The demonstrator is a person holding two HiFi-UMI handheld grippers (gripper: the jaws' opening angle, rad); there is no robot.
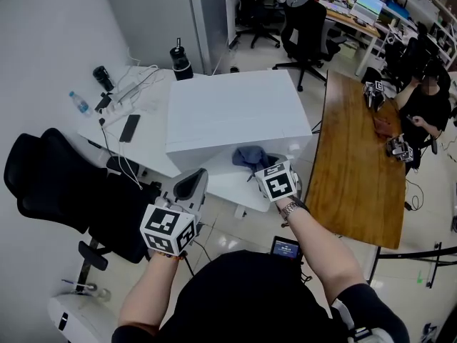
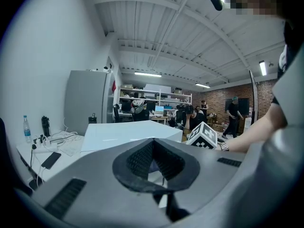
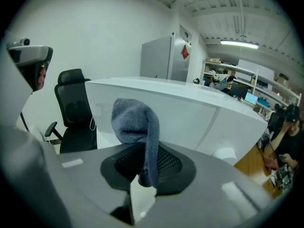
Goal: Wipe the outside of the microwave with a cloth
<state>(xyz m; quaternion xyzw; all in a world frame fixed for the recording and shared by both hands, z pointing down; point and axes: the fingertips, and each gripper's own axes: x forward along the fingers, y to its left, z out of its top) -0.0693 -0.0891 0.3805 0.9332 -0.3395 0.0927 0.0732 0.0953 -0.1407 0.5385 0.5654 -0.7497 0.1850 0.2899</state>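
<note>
The microwave (image 1: 228,109) is a plain white box on a white table (image 1: 146,148); its top also shows in the left gripper view (image 2: 123,134), and its side fills the right gripper view (image 3: 190,113). A blue-grey cloth (image 1: 250,156) hangs bunched from my right gripper (image 1: 260,168), just in front of the microwave's near face. In the right gripper view, that gripper (image 3: 147,163) is shut on the cloth (image 3: 135,122), which droops over the jaws. My left gripper (image 1: 191,186) hovers to the left, at the table's near edge. Its jaws (image 2: 153,160) are shut with nothing between them.
A black office chair (image 1: 64,191) stands to my left. On the table lie a phone (image 1: 129,128), a water bottle (image 1: 78,103), cables (image 1: 132,84) and a black flask (image 1: 181,59). A wooden table (image 1: 357,170) runs along the right, where a person (image 1: 428,113) is seated.
</note>
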